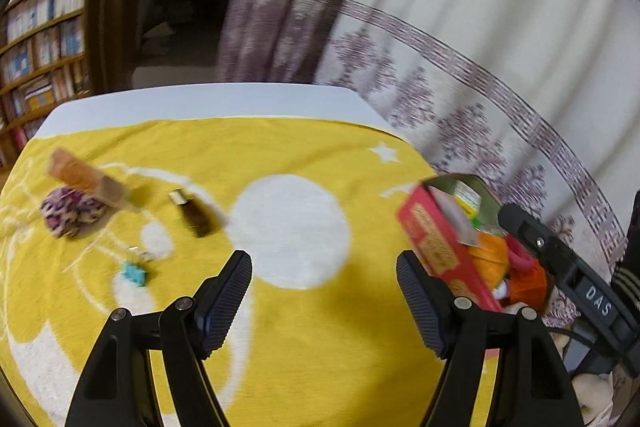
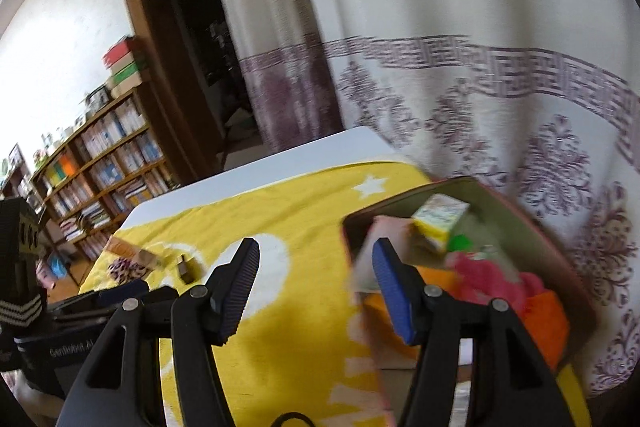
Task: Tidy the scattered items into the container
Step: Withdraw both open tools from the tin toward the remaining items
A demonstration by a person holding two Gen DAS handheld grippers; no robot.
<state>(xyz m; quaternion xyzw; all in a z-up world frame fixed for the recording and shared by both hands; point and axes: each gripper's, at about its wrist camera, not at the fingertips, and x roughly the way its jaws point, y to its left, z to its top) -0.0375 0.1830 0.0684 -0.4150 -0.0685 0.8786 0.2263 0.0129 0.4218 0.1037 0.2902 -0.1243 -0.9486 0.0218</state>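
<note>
A red box-like container (image 1: 440, 247) sits at the table's right edge, already crowded with a yellow carton (image 2: 438, 221), pink and orange cloth. Still scattered to the left lie a brown bottle (image 1: 194, 214) on its side, a tan tube (image 1: 86, 179), a patterned scrunchie (image 1: 72, 213) and a small turquoise piece (image 1: 134, 273).

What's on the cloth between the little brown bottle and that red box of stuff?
Nothing. In the left wrist view, only bare yellow cloth with its big white circle lies between the brown bottle and the red box.
</note>
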